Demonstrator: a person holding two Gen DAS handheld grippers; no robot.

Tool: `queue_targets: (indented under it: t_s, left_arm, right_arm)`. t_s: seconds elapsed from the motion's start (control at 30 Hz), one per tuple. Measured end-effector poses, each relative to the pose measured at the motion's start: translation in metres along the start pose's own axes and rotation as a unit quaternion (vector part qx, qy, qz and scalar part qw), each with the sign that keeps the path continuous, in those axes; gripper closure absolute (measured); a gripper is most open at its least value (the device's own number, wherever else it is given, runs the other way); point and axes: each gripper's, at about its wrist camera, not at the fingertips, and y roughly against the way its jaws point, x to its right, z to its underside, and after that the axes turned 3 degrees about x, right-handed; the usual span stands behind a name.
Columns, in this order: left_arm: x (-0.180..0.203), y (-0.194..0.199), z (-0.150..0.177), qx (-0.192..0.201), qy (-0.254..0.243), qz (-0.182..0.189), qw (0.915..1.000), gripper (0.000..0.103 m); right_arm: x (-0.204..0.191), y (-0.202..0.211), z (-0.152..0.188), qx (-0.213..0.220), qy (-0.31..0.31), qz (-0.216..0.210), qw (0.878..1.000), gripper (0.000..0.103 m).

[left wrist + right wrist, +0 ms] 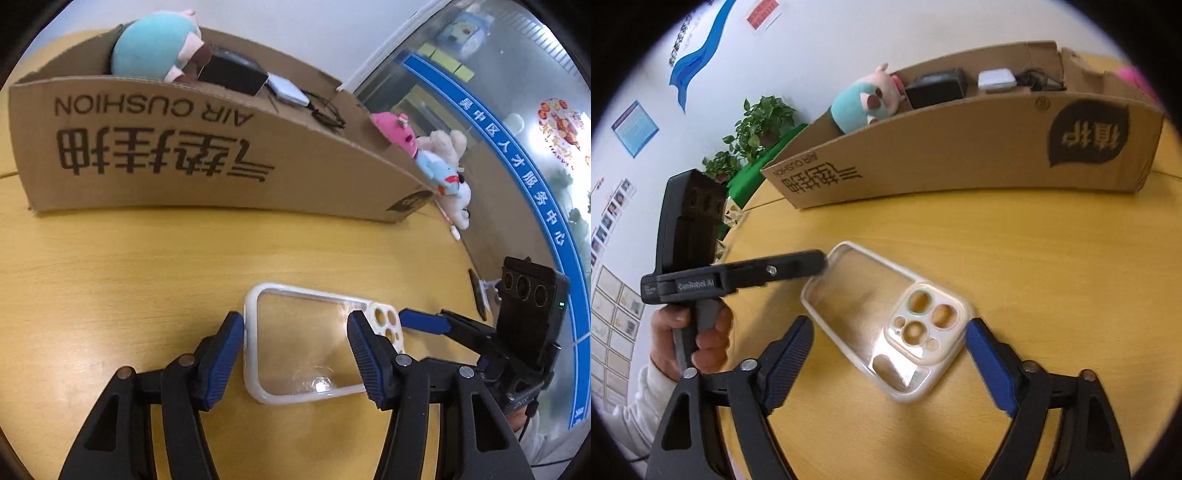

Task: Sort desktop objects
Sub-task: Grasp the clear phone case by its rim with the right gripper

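A clear phone case with a white rim (306,343) lies flat on the yellow wooden table (129,266). My left gripper (295,350) is open, its fingers on either side of the case. My right gripper (890,354) is open too, straddling the camera-hole end of the case (882,321). The right gripper (424,323) shows in the left wrist view, its fingertip at the case's camera end. The left gripper (798,264) shows in the right wrist view at the case's far end. A cardboard box (221,158) stands behind.
The box (960,147) holds a teal and pink plush (155,48), a black device (232,74), a white pad (288,90) and a black cable. More plush toys (436,158) sit at the box's right end. Glass wall at right; potted plant (757,125) beyond the table.
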Motion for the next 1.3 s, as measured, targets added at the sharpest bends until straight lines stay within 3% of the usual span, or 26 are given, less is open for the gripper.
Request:
queue_targets:
  t_s: [0.07,0.1,0.17,0.23,0.3,0.37,0.5,0.6,0.67,0.7,0.77,0.97,1.1,1.2,1.3]
  left_arm:
    - [0.003,0.003,-0.003,-0.002,-0.003,0.004,1.0000,0.053]
    - [0.008,0.008,-0.004,0.002,-0.001,0.037,0.9993,0.059]
    - [0.023,0.019,-0.003,0.018,-0.028,0.069,0.9971,0.059]
    - [0.044,0.033,0.002,0.037,-0.078,0.055,0.9947,0.055]
    - [0.050,0.037,0.005,0.038,-0.094,0.033,0.9943,0.047]
    - [0.040,0.032,0.003,0.027,-0.071,0.021,0.9969,0.041]
    - [0.020,0.008,-0.002,-0.017,-0.026,0.014,0.9994,0.041]
    - [0.022,-0.015,-0.003,-0.047,-0.036,0.007,0.9982,0.044]
    - [0.023,-0.018,-0.002,-0.046,-0.035,0.025,0.9980,0.044]
    - [0.024,-0.019,-0.004,-0.043,-0.034,0.015,0.9984,0.044]
    - [0.027,-0.009,-0.007,-0.022,-0.041,0.005,0.9989,0.044]
    - [0.035,0.045,-0.002,0.052,-0.054,0.056,0.9956,0.044]
    - [0.030,0.058,0.016,0.057,-0.045,0.064,0.9953,0.044]
    - [0.022,0.053,0.026,0.044,-0.020,0.053,0.9974,0.044]
    - [0.012,0.042,0.031,0.023,0.002,0.025,0.9994,0.044]
  right_arm:
    - [0.001,0.001,-0.004,0.011,-0.005,-0.007,1.000,0.017]
    - [0.001,0.005,-0.007,0.024,-0.012,-0.032,0.999,0.017]
    - [-0.007,0.016,-0.011,0.048,-0.004,-0.066,0.997,0.018]
    - [-0.020,0.026,-0.011,0.059,0.039,-0.063,0.996,0.018]
    - [-0.020,0.032,-0.007,0.054,0.050,-0.035,0.997,0.018]
    - [-0.006,0.037,-0.003,0.041,0.024,-0.005,0.999,0.018]
    - [0.027,0.041,0.012,0.001,-0.033,0.057,0.998,0.017]
    - [0.035,0.028,0.013,-0.011,-0.057,0.036,0.998,0.017]
    - [0.033,0.021,0.010,-0.004,-0.059,0.008,0.998,0.016]
    - [0.032,0.017,0.007,0.002,-0.063,0.005,0.998,0.015]
    - [0.031,0.013,0.000,0.012,-0.060,0.008,0.998,0.015]
    - [0.009,0.045,-0.008,0.065,0.001,-0.040,0.997,0.016]
    - [-0.002,0.059,0.004,0.065,0.036,-0.069,0.995,0.016]
    - [-0.008,0.050,0.009,0.048,0.039,-0.068,0.996,0.016]
    - [0.002,0.046,0.018,0.030,0.026,-0.033,0.999,0.018]
